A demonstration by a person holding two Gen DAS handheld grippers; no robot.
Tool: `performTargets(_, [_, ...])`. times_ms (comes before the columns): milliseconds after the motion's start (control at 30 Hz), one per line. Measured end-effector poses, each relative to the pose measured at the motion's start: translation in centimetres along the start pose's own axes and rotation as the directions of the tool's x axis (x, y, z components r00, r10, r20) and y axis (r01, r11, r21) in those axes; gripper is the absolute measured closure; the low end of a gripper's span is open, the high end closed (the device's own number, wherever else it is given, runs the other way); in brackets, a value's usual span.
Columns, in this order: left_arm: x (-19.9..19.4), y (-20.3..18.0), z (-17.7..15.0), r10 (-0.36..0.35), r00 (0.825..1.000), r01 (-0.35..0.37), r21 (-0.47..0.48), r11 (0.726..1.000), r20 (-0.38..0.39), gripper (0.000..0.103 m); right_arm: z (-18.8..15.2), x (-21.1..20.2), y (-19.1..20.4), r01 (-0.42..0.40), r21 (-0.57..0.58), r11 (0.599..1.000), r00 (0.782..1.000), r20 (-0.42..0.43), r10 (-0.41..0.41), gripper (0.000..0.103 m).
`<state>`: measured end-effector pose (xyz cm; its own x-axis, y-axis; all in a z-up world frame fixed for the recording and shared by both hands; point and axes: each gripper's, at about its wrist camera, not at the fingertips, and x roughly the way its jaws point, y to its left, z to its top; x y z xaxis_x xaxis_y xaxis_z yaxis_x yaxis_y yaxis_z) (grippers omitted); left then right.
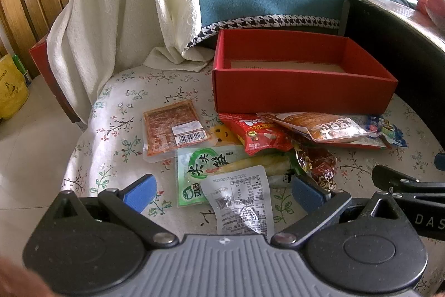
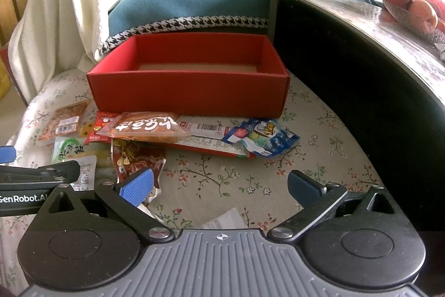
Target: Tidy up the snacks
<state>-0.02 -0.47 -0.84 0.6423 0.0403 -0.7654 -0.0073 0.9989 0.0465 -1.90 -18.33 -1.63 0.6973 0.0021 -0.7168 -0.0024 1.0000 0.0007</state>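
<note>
Red box (image 2: 189, 93): empty. Snack packets (image 1: 250, 146): heaped on table (image 2: 319, 135). Left gripper (image 1: 224, 189), right gripper (image 2: 219, 187): both spread apart, holding nothing. Step: first pickup pending.

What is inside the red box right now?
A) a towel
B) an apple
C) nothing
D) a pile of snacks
C: the red box shows only its bare brown floor, and the snacks all lie outside it on the flowered cloth.
</note>
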Motion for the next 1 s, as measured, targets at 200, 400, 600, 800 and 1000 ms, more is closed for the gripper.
performTargets(200, [-0.02,-0.02,-0.01,0.003,1.0,-0.003,0.003,1.0,-0.001,0.004,0.1,0.08,0.04,0.004,-0.004,1.0,1.0,-0.006,-0.004,0.0])
performTargets(400, [-0.03,-0.05,0.02,0.007,1.0,-0.007,0.007,1.0,0.001,0.004,0.06,0.15,0.07,0.005,-0.006,1.0,1.0,-0.01,-0.005,0.0])
performTargets(600, [-0.08,-0.05,0.01,0.009,1.0,-0.009,0.01,1.0,0.002,0.004,0.13,0.11,0.11,0.007,-0.009,1.0,1.0,-0.014,-0.007,0.0])
performTargets(800, [-0.12,-0.07,0.0,0.011,1.0,-0.011,0.012,1.0,0.003,0.004,0.12,0.14,0.12,0.008,-0.01,1.0,1.0,-0.018,-0.008,0.0])
performTargets(1000, [-0.15,-0.09,-0.01,0.011,1.0,-0.011,0.014,1.0,0.003,0.004,0.14,0.13,0.16,0.009,-0.011,1.0,1.0,-0.019,-0.009,0.0])
